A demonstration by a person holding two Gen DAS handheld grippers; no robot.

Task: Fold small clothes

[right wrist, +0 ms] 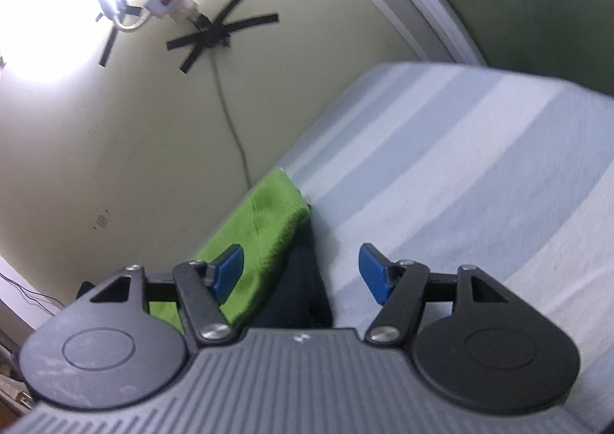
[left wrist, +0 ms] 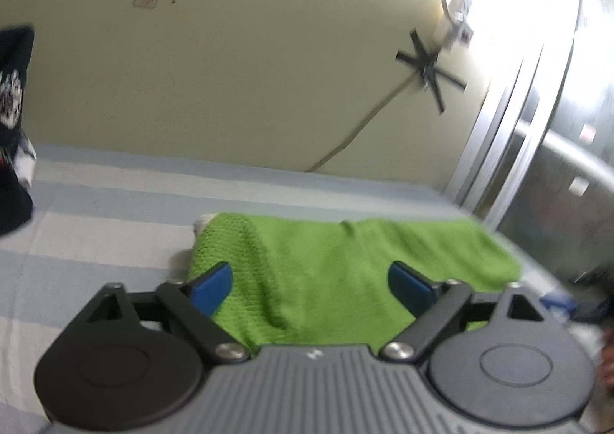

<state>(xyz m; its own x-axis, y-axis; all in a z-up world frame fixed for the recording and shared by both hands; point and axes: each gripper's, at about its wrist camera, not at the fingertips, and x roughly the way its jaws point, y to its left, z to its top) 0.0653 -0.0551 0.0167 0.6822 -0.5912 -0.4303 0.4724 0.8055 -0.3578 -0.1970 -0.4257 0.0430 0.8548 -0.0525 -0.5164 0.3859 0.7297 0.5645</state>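
Up close, two handheld grippers work over a bed covered in a pale blue and white striped sheet [left wrist: 115, 203], set against a cream wall where a thin cable is fixed with crossed strips of black tape [left wrist: 428, 69]. A small bright green knitted garment [left wrist: 337, 273] lies on the sheet near the bed's edge, its waffle-like weave rumpled into one soft ridge down the middle. The left gripper [left wrist: 312, 286] hovers just above the garment with its blue-padded jaws spread wide, nothing pinched between them. The right gripper [right wrist: 303, 273] sits beside the same garment's edge, its jaws also apart and empty; a dark cloth [right wrist: 299, 296] shows beneath the green one there, though what it is cannot be told. At the far left of the left view a dark printed fabric [left wrist: 13, 127] hangs. To fold well, each gripper should probably pinch a corner of the near edge, taking only the top layer, then lift together and lay it evenly over, smoothing the ridge first since loose knit stretches and sags.
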